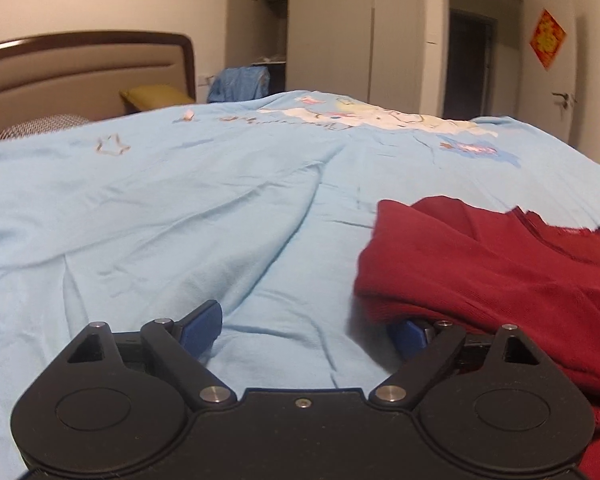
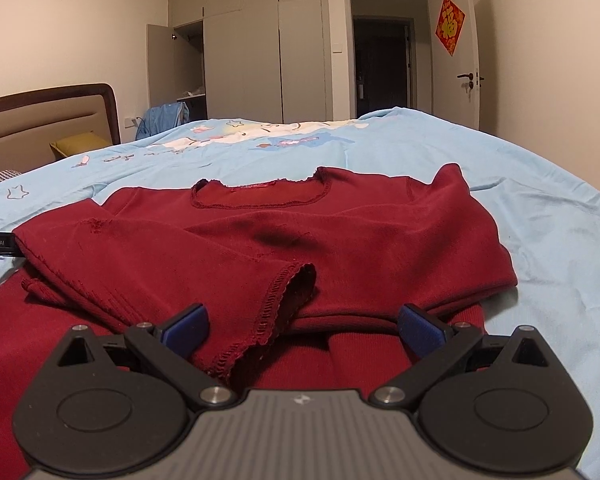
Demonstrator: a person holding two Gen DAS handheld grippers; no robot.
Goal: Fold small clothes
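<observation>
Dark red knit top [image 2: 340, 232] lies on the blue bedspread [image 2: 540, 240], one sleeve [image 2: 188, 264] already folded across its chest. Both my hand-held grippers, left [image 1: 304, 328] and right [image 2: 302, 328], are spread wide, holding nothing. My worry: the left one's tucked under the hem and could drag the fold loose

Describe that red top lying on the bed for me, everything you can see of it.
The red top is dark red, long-sleeved, of soft knit-looking cloth, with a wide scalloped neckline and a small label inside. It lies on the light blue bedcover, neck toward the far side. One sleeve is folded across the chest, its stitched cuff near the open right gripper. The other side is tucked in too. The open left gripper sits at its edge, cloth draped over one finger.
</observation>
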